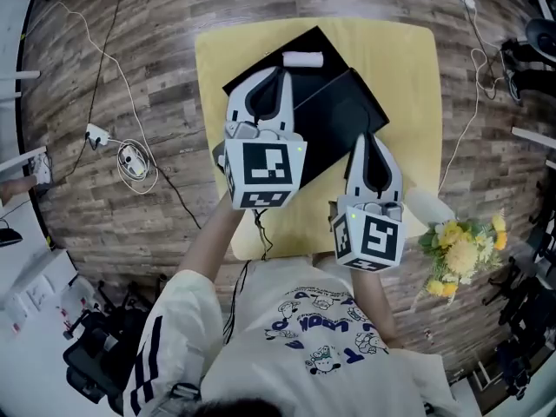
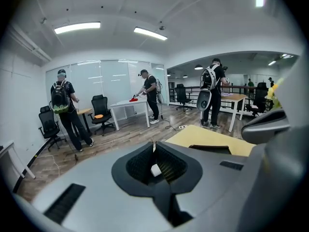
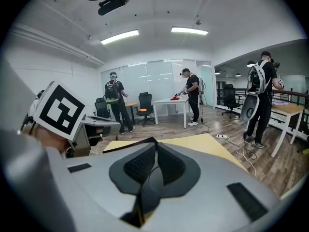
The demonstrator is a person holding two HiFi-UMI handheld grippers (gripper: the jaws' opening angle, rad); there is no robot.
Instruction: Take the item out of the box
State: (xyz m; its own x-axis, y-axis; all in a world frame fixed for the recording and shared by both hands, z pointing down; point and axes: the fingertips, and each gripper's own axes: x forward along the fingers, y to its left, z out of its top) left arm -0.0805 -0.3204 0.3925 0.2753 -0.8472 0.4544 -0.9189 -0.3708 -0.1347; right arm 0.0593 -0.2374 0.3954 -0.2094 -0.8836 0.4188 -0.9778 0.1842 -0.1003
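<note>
Surface: yellow table [image 1: 408,68] on a plank floor, bare strip along its right side.
Left gripper [image 1: 280,71]: fingers pressed together, over the box's left half.
Item [image 1: 304,59]: white roll at the far corner of the black box [image 1: 347,115], just beside the left tips.
Right gripper [image 1: 368,139]: fingers closed, empty, at the box's near edge.
Shirt print [image 1: 326,324]: blue, unreadable.
Flowers [image 1: 460,250]: off the table's right corner.

Table [image 1: 408,59] is showing pale yellow; floor [image 1: 165,42] is running grey-brown wood planks. Box [image 1: 343,115] is reading matte blk, w/ a wht roll [image 1: 304,59] at 12 o'clock. Left gripper [image 1: 280,69] and right gripper [image 1: 369,137] are wearing lt-grey shells, blk pads, blk/wht square-marker cubes. Flowers [image 1: 460,250] at 4 o'clock are glowing yellow. Shirt [image 1: 261,346] is showing wht w/ blue print.
</note>
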